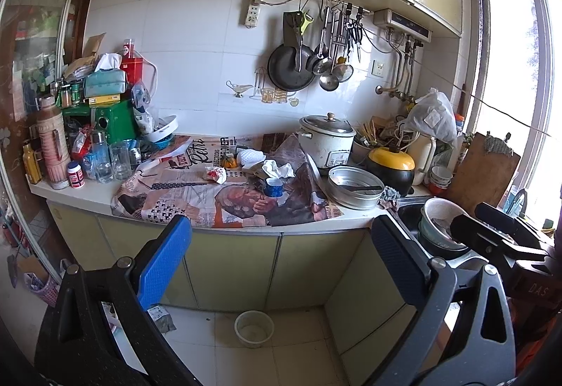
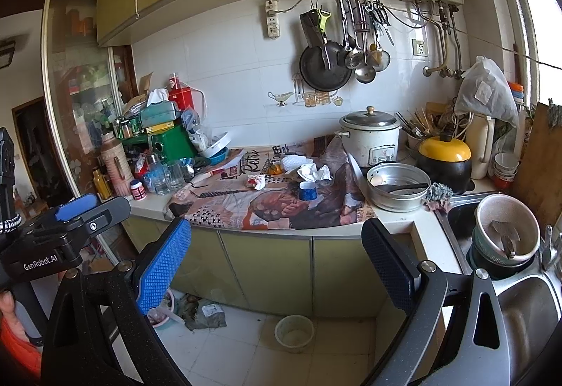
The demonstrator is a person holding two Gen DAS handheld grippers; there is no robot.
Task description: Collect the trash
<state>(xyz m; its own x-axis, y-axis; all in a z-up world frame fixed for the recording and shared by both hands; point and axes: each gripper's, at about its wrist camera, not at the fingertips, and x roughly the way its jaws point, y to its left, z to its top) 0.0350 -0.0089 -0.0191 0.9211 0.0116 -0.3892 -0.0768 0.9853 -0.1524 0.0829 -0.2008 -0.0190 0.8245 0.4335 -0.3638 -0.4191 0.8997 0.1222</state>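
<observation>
Two tools (image 1: 281, 252) (image 2: 277, 256) agape; sink bowl's (image 2: 505, 227) inside only right view.

Left gripper (image 2: 75, 206) cut off at frame edge, sink (image 2: 527, 308) partly hidden — bowl (image 2: 507, 227) contents unclear

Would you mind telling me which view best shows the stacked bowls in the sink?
The right wrist view: the stacked bowls sit near and unobstructed, their insides visible. In the left wrist view the bowls are partly hidden behind the right gripper.
</observation>
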